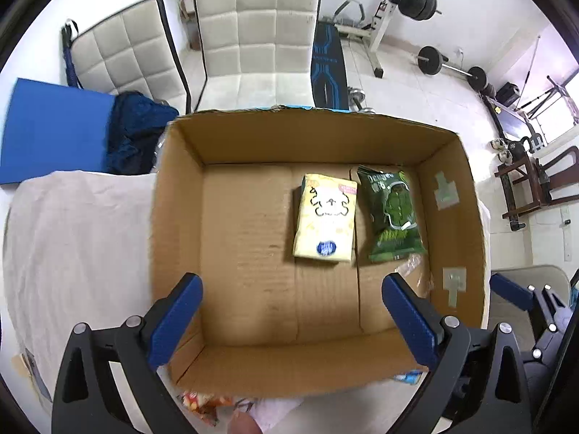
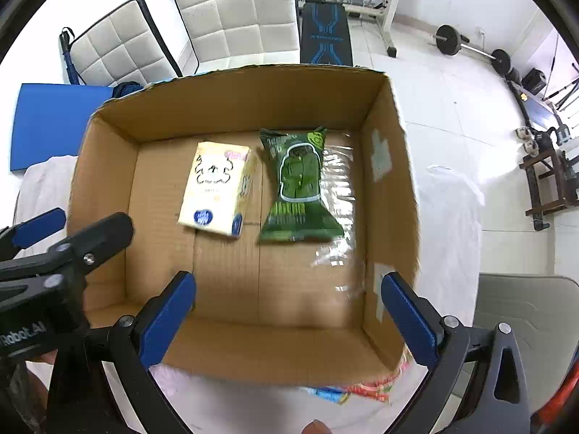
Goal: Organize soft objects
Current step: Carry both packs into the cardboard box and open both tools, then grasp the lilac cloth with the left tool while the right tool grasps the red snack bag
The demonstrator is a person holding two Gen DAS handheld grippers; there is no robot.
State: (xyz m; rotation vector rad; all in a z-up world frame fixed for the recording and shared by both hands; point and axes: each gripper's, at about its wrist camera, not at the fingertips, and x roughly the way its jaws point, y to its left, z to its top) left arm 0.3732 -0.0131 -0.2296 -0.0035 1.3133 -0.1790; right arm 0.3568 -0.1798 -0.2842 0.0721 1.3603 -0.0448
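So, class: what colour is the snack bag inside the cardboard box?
Green snack bag, clearest in the right wrist view.

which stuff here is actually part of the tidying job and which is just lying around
Part of the job:
- cardboard box
- yellow tissue pack in the box
- green snack bag beside it in the box
- colourful packets outside the box's near wall
- left gripper and right gripper, both open and empty

Just lying about:
- white padded chairs
- blue mat
- barbell and weights
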